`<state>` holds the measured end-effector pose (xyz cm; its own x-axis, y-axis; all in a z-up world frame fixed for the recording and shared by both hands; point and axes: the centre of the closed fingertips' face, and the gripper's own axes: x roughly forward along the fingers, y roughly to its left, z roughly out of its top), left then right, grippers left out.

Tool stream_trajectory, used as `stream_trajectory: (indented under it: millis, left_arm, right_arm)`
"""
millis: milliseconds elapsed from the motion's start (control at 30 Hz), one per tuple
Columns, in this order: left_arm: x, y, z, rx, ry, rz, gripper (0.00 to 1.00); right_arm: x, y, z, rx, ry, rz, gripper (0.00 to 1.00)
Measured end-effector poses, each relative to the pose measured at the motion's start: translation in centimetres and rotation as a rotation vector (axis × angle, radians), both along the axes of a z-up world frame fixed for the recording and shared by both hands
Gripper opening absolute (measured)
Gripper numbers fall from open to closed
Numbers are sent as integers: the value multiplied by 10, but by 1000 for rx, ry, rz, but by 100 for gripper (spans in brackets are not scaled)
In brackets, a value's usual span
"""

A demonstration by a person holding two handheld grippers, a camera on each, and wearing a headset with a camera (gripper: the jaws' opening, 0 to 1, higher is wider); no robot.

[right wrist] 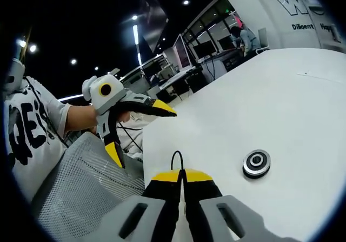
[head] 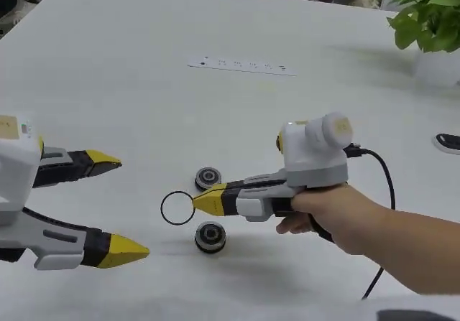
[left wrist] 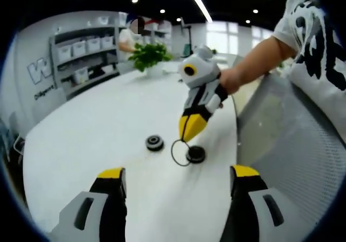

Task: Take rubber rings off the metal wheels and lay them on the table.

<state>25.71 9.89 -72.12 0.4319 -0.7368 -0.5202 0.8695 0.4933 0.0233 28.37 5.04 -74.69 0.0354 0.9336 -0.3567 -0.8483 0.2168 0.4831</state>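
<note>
The rubber ring (head: pixel 162 208) is a thin black loop, round and open in the middle, sitting low in the centre of the head view. One loose ring can be counted. Its right edge is pinched in the right claw (head: pixel 203 202), whose yellow tips are clenched together on it. In the right gripper view the loop stands up just above those closed tips. Whether the ring touches the white tabletop (head: pixel 144 105) I cannot tell.

There are two metal wheels, small and round with dark rims and silvery hubs. One wheel (head: pixel 208 178) lies just above the ring in the frame, and the other wheel (head: pixel 210 236) lies just below it.

At the left edge of the frame the left claw (head: pixel 118 205) is released, its tips spread wide with nothing between them.
</note>
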Motion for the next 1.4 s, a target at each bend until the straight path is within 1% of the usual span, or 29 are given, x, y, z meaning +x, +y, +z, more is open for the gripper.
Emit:
stream_trajectory:
  millis: [133, 367, 733, 900, 1000, 1133, 1233, 1333, 1400]
  left_arm:
    - [-1, 4, -1, 1, 3, 15, 84]
    - [-1, 10, -2, 1, 4, 30, 86]
    - [-2, 18, -4, 16, 8, 45, 88]
    - [-3, 19, -6, 17, 18, 47, 88]
    - [-4, 19, -8, 28, 18, 42, 89]
    - [-5, 19, -9, 31, 21, 40, 89]
    - [-5, 18, -10, 38, 20, 35, 89]
    - [-6, 18, -11, 41, 23, 33, 89]
    - [-5, 18, -11, 43, 19, 35, 89]
  right_arm:
    - [-2, 5, -5, -12, 2, 9, 0]
    - [0, 13, -15, -36, -1, 17, 0]
    - [0, 21, -33, -86, -5, 18, 0]
    - [0, 22, -41, -112, -28, 27, 0]
    - [0, 22, -44, -127, -44, 31, 0]
    - [1, 22, -46, -135, -62, 39, 0]
    - [3, 21, -44, -131, -67, 27, 0]
    - [6, 20, -44, -132, -74, 14, 7]
    - [7, 19, -44, -136, -79, 13, 11]
